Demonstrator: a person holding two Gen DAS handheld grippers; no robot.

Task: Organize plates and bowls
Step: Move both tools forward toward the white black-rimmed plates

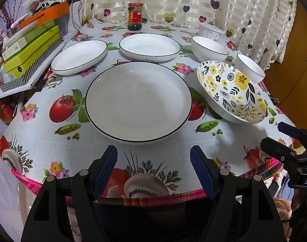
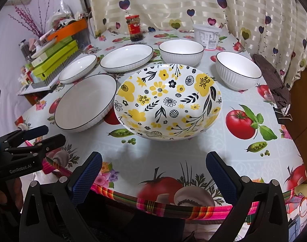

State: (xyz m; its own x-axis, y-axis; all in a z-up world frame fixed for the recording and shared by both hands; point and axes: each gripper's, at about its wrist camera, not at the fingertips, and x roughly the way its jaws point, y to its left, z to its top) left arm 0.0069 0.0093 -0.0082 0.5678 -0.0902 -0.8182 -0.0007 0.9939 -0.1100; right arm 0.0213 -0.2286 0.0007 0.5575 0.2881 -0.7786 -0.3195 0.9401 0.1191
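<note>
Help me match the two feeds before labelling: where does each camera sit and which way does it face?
Left wrist: on the left gripper, at the table's near edge, facing the large white plate; right gripper at right.
Right wrist: on the right gripper, facing the floral bowl; left gripper at left.
Shared: plate, bowl, jar.

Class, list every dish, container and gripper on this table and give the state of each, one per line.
Large white plate: upright, empty.
Two smaller white plates: empty, unstacked.
Floral bowl: empty.
Two ribbed white bowls: upright, empty, apart.
Sauce jar: lidded.
Plastic tub: lidded.
Left gripper: open.
Right gripper: open.
</note>
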